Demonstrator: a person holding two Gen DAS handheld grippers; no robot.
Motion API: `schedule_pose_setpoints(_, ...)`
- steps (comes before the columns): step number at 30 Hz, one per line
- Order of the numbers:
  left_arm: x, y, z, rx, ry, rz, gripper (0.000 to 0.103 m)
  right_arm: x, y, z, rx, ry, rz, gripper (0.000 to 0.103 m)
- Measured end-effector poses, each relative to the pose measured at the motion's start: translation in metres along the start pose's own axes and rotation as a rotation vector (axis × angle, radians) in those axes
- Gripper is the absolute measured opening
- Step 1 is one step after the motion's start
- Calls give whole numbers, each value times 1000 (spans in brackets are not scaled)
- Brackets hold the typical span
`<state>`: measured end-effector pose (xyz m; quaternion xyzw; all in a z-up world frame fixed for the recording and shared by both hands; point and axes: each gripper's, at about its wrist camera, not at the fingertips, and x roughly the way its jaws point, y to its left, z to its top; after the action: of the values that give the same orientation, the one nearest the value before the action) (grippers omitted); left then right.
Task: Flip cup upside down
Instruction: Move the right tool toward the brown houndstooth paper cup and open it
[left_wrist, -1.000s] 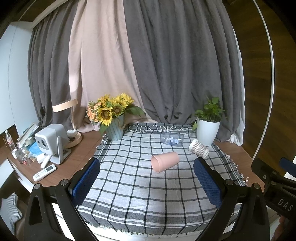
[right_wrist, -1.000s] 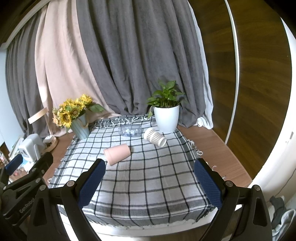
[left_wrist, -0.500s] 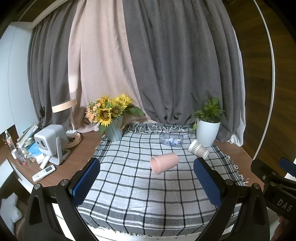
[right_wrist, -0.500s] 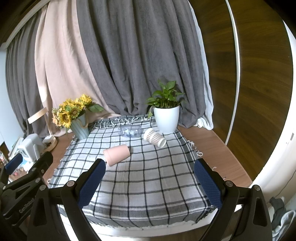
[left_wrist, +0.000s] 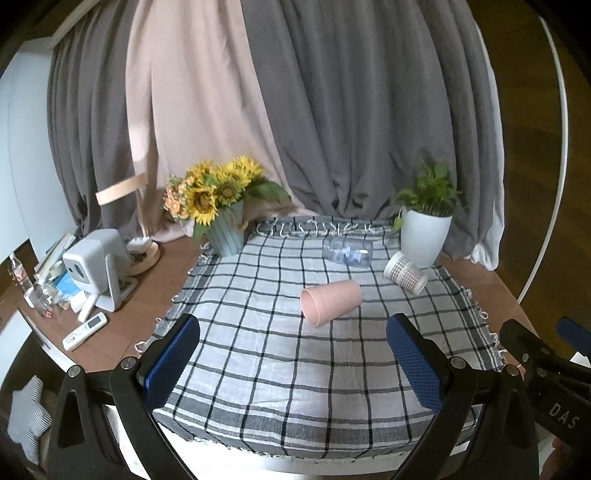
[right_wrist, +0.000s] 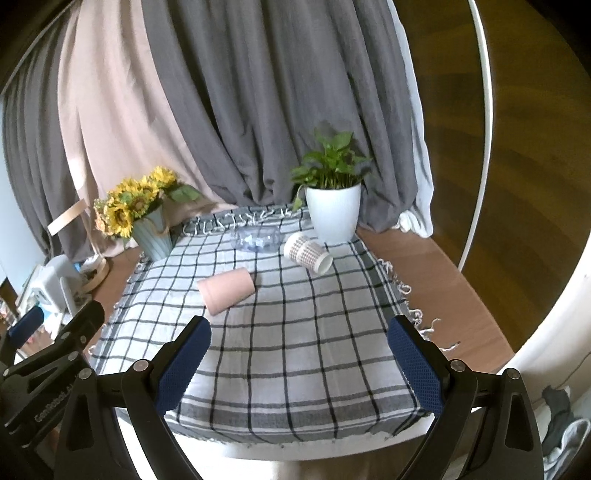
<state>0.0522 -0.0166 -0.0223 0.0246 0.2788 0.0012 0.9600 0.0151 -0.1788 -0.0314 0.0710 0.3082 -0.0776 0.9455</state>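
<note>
A pink cup (left_wrist: 331, 301) lies on its side on the checked cloth (left_wrist: 258, 350), mouth toward the near left; it also shows in the right wrist view (right_wrist: 226, 290). A white patterned cup (left_wrist: 405, 272) lies on its side near the white plant pot; it also shows in the right wrist view (right_wrist: 307, 252). A clear plastic cup (left_wrist: 347, 251) lies on its side at the back. My left gripper (left_wrist: 293, 363) is open and empty, above the cloth's near edge, short of the pink cup. My right gripper (right_wrist: 299, 363) is open and empty, also near the front edge.
A sunflower vase (left_wrist: 225, 236) stands at the cloth's back left and a white plant pot (left_wrist: 424, 236) at the back right. A white projector (left_wrist: 94, 264), a remote (left_wrist: 85, 331) and clutter sit on the wooden table to the left. Curtains hang behind.
Both grippers have moved slightly forward toward the cups; the table looks a little closer. Both stay open and the cups have not moved.
</note>
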Motion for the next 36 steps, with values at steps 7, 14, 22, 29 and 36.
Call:
schedule_pose_setpoints(7,50,-3,16,-15,62,-20,103,40,2,15,15,42,-24,97)
schedule_pose_setpoints(14,96,-19,33,1,129,-2,103,82,3,37,6,94,-21,97)
schedule_pose_setpoints(22,140,-42,41,-118,209,132,103,152,-12,70,-82,174,43,97)
schedule_pose_setpoints(29,182,-74,41,-206,268,255,103,232,-23,96,-245,290,162,97)
schedule_pose_setpoints(36,223,-102,36,-226,351,343,103,298,-21,106,-337,375,235,97)
